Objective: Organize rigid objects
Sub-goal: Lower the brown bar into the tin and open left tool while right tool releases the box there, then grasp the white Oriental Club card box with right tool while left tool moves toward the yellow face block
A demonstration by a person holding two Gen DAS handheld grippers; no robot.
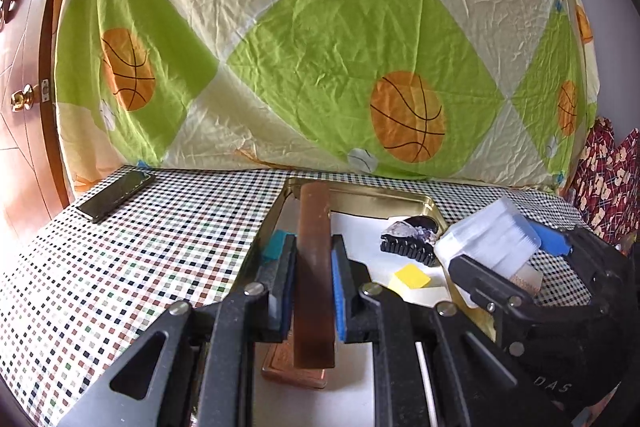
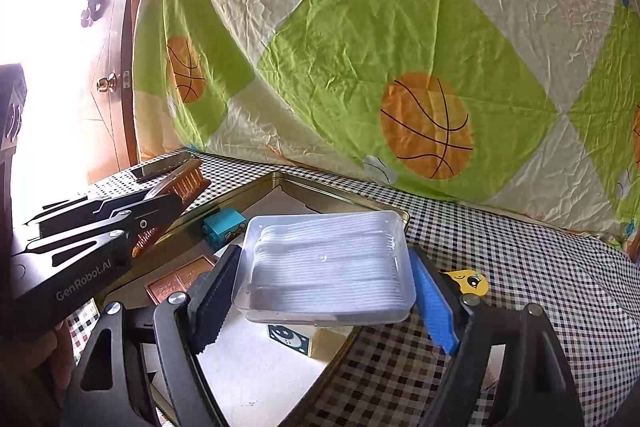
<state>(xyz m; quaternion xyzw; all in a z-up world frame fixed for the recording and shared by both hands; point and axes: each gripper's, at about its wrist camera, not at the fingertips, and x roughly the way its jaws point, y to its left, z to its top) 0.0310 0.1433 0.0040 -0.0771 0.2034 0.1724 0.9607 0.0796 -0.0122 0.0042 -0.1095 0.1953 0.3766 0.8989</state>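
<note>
My left gripper [image 1: 313, 267] is shut on a brown comb [image 1: 314, 267] and holds it edge-on over the gold tin tray [image 1: 384, 201]. My right gripper [image 2: 326, 291] is shut on a clear plastic box of white cotton swabs [image 2: 326, 263], held above the tray's right side [image 2: 340, 195]. The box also shows in the left wrist view [image 1: 486, 239]. In the tray lie a teal block [image 2: 224, 225], a copper-coloured card [image 2: 180, 279], a black hair claw [image 1: 410, 239], a yellow block [image 1: 412, 277] and a dark moon-print card [image 2: 288, 337].
A black phone [image 1: 116, 195] lies on the checked tablecloth at the far left. A yellow cartoon piece [image 2: 468, 281] lies on the cloth right of the tray. A basketball-print sheet [image 1: 320, 39] hangs behind the table. A wooden door [image 1: 20, 99] is at the left.
</note>
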